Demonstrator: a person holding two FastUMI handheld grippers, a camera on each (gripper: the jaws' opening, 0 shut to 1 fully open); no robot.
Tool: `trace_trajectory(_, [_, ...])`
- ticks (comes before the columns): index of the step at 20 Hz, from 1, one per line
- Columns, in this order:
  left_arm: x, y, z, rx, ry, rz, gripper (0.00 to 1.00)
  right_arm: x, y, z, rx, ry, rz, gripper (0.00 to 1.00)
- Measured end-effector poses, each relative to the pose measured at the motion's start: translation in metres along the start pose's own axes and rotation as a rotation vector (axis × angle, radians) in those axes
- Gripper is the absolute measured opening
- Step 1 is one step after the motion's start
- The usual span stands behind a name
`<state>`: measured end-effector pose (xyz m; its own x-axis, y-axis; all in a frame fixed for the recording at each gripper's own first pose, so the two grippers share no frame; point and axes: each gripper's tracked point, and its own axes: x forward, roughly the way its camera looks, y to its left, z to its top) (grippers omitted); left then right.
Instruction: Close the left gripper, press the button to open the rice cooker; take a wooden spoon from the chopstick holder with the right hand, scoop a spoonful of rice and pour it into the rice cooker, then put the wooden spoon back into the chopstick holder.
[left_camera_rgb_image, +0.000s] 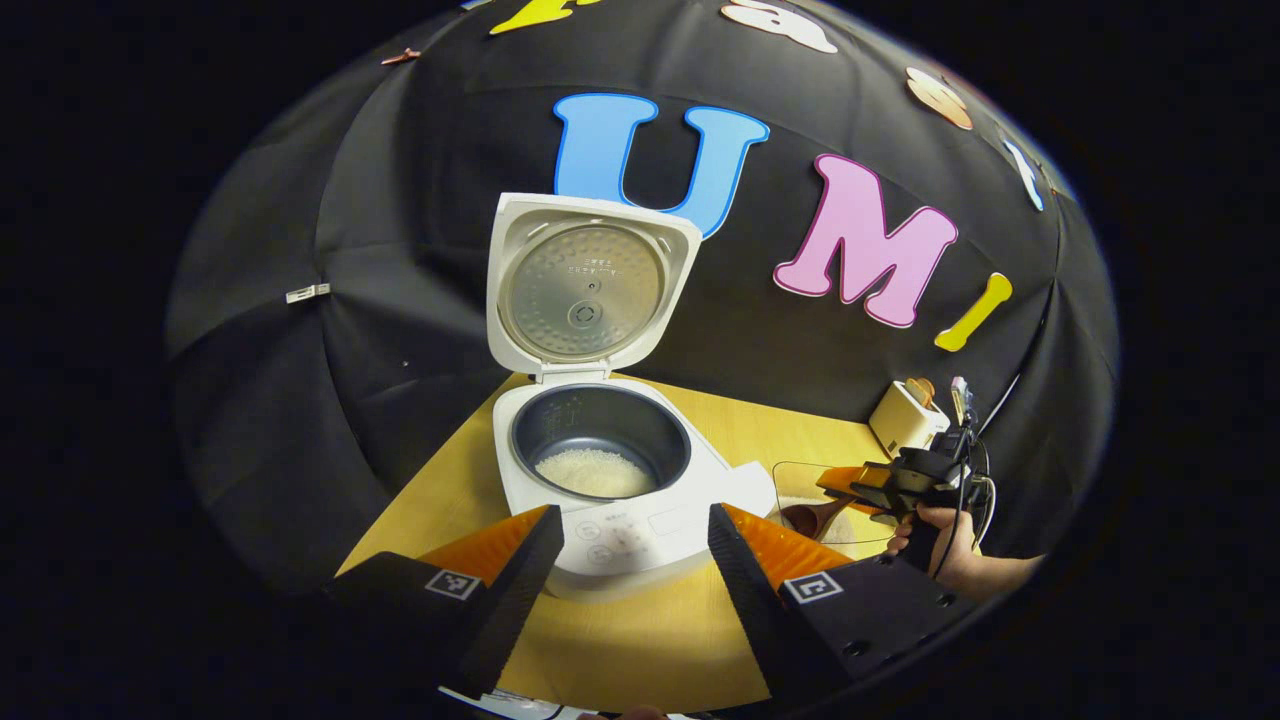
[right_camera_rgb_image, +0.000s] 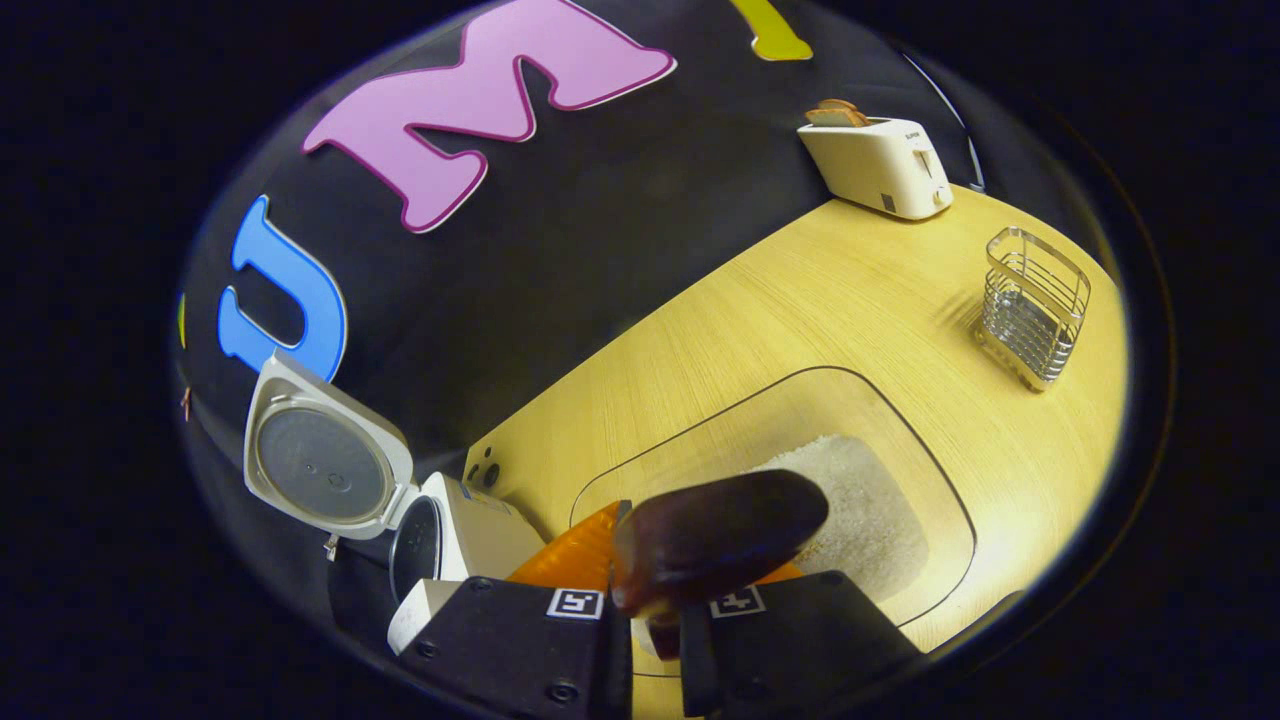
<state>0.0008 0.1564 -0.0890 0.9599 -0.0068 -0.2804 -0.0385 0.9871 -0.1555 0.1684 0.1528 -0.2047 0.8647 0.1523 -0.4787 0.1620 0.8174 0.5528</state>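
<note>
So the rice cooker (left_camera_rgb_image: 610, 470) sits near the back-left corner of the wooden table (left_camera_rgb_image: 690, 640), pretty close to the black cloth wall, with its lid (left_camera_rgb_image: 590, 290) flipped fully upright and the dark inner pot (left_camera_rgb_image: 600, 440) open to the top; there's a small pile of white rice (left_camera_rgb_image: 595, 472) at the bottom of it. In the left gripper view, the left gripper (left_camera_rgb_image: 635, 540) hovers just in front of the cooker's control panel with its fingers spread wide apart, pinching nothing, and there's bare tabletop below it. Off to the cooker's right is a clear tray (right_camera_rgb_image: 900, 470) holding a heap of rice, and the right gripper (right_camera_rgb_image: 655, 600) is over it, its fingers pressed onto the handle of the wooden spoon (right_camera_rgb_image: 720, 540), whose dark bowl points out over that heap. A hand (left_camera_rgb_image: 950, 550) holds that gripper. Farther right there's plenty of open table before you hit the wire chopstick holder (right_camera_rgb_image: 1035, 305) near the edge, standing upright, and a white toaster (right_camera_rgb_image: 880, 160) sits back against the wall, well apart from the tray.
</note>
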Motion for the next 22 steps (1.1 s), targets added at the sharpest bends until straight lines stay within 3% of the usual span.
trace_trajectory(11, [-0.003, -0.019, 0.0, 0.047, 0.002, -0.035, 0.94, -0.027, -0.007, 0.051, 0.189, -0.062, 0.054, 0.12])
trace_trajectory(22, [-0.011, -0.023, 0.004, 0.041, -0.019, -0.072, 0.94, -0.059, 0.065, 0.1, 0.212, -0.105, 0.188, 0.12])
